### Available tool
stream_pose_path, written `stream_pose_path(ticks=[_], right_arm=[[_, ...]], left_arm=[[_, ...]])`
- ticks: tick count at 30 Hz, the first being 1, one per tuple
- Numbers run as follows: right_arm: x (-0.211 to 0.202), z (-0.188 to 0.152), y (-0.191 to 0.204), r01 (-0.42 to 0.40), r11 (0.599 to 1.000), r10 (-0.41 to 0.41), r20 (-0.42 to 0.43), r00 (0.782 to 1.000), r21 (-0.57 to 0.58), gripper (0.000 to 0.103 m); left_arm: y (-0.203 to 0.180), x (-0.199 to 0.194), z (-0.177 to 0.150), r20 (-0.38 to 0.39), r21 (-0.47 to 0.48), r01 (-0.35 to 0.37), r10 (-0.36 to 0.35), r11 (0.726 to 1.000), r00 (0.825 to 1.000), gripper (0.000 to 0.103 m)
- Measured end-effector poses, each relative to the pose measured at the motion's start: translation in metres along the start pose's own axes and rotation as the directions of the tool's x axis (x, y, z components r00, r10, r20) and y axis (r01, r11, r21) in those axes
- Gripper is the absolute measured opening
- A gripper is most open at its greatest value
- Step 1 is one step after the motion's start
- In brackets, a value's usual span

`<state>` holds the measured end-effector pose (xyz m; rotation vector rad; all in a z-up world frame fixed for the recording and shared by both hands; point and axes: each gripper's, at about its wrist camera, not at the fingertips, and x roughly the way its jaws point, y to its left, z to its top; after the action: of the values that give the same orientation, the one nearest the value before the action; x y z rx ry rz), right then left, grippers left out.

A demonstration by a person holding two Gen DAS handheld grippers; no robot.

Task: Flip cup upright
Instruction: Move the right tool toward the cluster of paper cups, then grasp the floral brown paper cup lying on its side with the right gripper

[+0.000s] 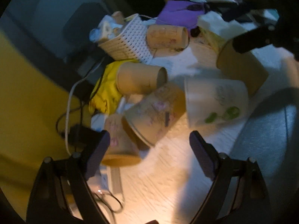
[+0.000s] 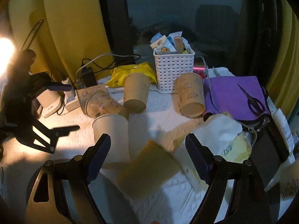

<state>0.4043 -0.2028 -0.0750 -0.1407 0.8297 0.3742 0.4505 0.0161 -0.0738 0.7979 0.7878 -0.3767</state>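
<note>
Several paper cups lie on their sides on the white table. In the left wrist view my left gripper [image 1: 149,140] is open, and a printed tan cup [image 1: 155,112] lies tipped just beyond its fingertips, next to a white cup with green print [image 1: 214,100] and a plain brown cup [image 1: 140,78]. In the right wrist view my right gripper [image 2: 147,140] is open, with a blurred brown cup [image 2: 149,169] lying between its fingers and a white cup [image 2: 112,134] beside the left finger. The right gripper also shows in the left wrist view [image 1: 248,43] beside a brown cup [image 1: 241,69].
A white perforated basket [image 2: 173,72] full of packets stands at the back. A purple cloth [image 2: 233,95] with black scissors [image 2: 252,99] lies at right. A yellow packet [image 2: 134,72], chargers and cables [image 2: 87,78] lie at back left. Crumpled tissue [image 2: 220,130] sits near my right finger.
</note>
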Motion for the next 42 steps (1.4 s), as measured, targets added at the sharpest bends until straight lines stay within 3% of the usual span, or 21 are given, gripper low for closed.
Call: stream_pose_path(ticks=[5,10,13,15,21,28,42], right_arm=[[0.006,0.004,-0.003,-0.023,1.0,0.023,0.003,1.0,0.008,0.085],[0.007,0.004,-0.008,-0.04,0.999,0.04,0.011,0.999,0.022,0.085],[0.008,0.004,-0.012,-0.044,0.998,0.044,0.014,0.999,0.033,0.085],[0.009,0.003,-0.016,-0.045,0.998,0.045,0.015,0.999,0.04,0.085],[0.009,0.001,-0.02,-0.046,0.997,0.046,0.016,0.999,0.055,0.085],[0.006,0.0,-0.019,-0.053,0.997,0.052,0.019,0.998,0.059,0.085],[-0.03,0.002,-0.003,-0.061,0.998,0.058,0.07,0.996,0.036,0.085]], left_arm=[[0.001,0.018,0.017,0.0,0.141,0.012,-0.012,0.99,1.0,0.087],[-0.008,0.036,0.026,-0.071,0.313,0.074,-0.054,0.947,0.996,0.087],[-0.013,0.048,0.027,-0.11,0.361,0.095,-0.059,0.928,0.992,0.087],[-0.013,0.056,0.027,-0.126,0.363,0.111,-0.069,0.925,0.99,0.076],[-0.012,0.06,0.024,-0.119,0.339,0.123,-0.087,0.933,0.989,0.075],[-0.001,0.046,0.01,-0.091,0.241,0.137,-0.118,0.961,0.989,0.069],[0.005,-0.026,-0.011,-0.005,0.143,0.058,-0.058,0.988,0.998,0.067]])
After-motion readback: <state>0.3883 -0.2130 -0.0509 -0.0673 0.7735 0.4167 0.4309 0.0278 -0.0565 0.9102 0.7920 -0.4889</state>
